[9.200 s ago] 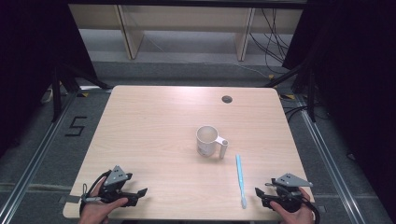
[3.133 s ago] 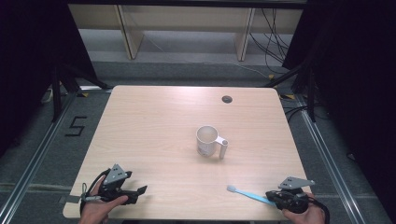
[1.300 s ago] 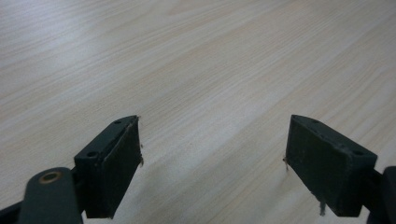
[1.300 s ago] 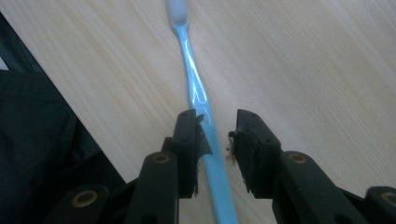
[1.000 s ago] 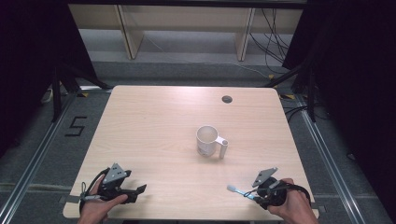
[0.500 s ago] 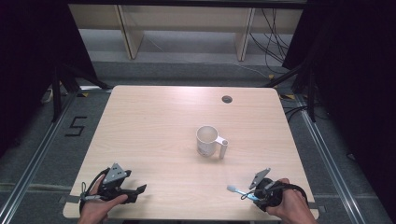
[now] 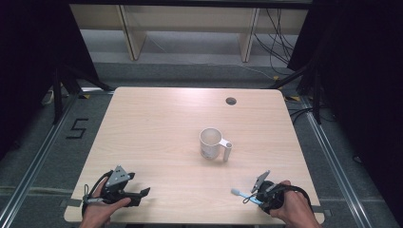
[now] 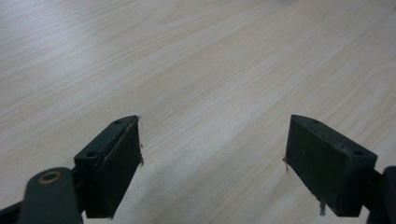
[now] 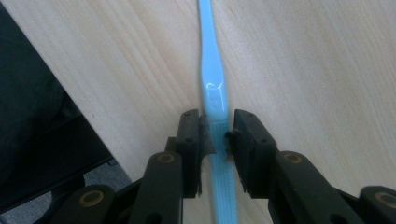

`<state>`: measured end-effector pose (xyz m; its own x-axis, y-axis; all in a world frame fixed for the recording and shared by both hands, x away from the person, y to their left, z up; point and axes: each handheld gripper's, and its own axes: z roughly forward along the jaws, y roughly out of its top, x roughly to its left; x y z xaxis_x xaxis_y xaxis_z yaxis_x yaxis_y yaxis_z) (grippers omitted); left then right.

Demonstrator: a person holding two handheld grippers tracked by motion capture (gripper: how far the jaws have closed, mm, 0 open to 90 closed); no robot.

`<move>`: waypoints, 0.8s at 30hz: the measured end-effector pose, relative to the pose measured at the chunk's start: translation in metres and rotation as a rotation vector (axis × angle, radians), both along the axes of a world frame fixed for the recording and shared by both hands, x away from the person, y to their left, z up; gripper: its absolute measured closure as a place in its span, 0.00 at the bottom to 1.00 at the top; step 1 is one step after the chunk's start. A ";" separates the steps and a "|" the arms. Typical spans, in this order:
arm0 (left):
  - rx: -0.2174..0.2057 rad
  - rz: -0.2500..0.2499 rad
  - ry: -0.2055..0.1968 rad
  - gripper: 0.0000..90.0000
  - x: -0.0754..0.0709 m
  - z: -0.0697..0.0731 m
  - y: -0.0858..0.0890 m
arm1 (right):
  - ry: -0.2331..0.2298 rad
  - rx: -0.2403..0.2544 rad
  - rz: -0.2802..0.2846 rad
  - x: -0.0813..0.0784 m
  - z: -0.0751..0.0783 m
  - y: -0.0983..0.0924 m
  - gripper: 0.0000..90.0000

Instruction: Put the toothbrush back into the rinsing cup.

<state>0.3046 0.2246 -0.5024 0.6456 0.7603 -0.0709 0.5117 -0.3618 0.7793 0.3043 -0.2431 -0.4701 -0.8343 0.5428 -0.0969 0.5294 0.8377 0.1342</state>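
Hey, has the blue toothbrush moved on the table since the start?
Yes. The toothbrush lay lengthwise just right of the mug; now it sits nearer the table's front edge, turned crosswise, clamped in the right gripper.

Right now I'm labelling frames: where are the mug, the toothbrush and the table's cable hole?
mug (image 7: 209, 141), high view, its white side wall.
toothbrush (image 9: 212, 84), right gripper view, blue handle ahead of the jaws.
cable hole (image 7: 231, 100), high view, its dark centre.
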 end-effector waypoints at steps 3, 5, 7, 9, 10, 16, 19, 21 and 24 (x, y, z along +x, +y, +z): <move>0.001 -0.001 0.000 0.19 0.000 0.000 0.000 | 0.005 -0.011 0.006 0.001 -0.001 0.002 0.82; -0.007 0.003 -0.002 0.19 -0.001 0.000 -0.001 | 0.013 -0.013 0.017 0.003 -0.003 0.003 0.83; -0.009 0.006 -0.004 0.19 -0.001 0.000 -0.001 | 0.012 -0.019 0.026 0.004 -0.003 0.004 0.84; -0.010 0.007 -0.003 0.19 -0.001 0.000 0.000 | 0.030 -0.034 0.018 0.004 -0.002 0.006 0.86; -0.010 0.006 -0.004 0.19 -0.001 0.000 0.000 | 0.032 -0.033 0.010 0.004 -0.002 0.007 0.87; -0.003 0.001 -0.003 0.19 -0.001 0.000 0.001 | 0.083 -0.048 0.020 0.010 -0.002 0.009 0.87; -0.010 0.006 -0.004 0.19 -0.001 0.000 0.000 | 0.099 -0.044 0.030 0.014 -0.002 0.008 0.88; -0.009 0.008 -0.007 0.19 -0.002 0.000 0.000 | 0.110 -0.047 -0.015 0.012 -0.002 0.009 0.88; -0.022 0.020 -0.021 0.20 -0.002 0.001 0.001 | 0.113 -0.056 -0.027 0.011 -0.002 0.011 0.88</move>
<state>0.3026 0.2253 -0.5015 0.6321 0.7713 -0.0743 0.5017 -0.3343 0.7978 0.3157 -0.2324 -0.4716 -0.8268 0.5615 -0.0339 0.5609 0.8275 0.0254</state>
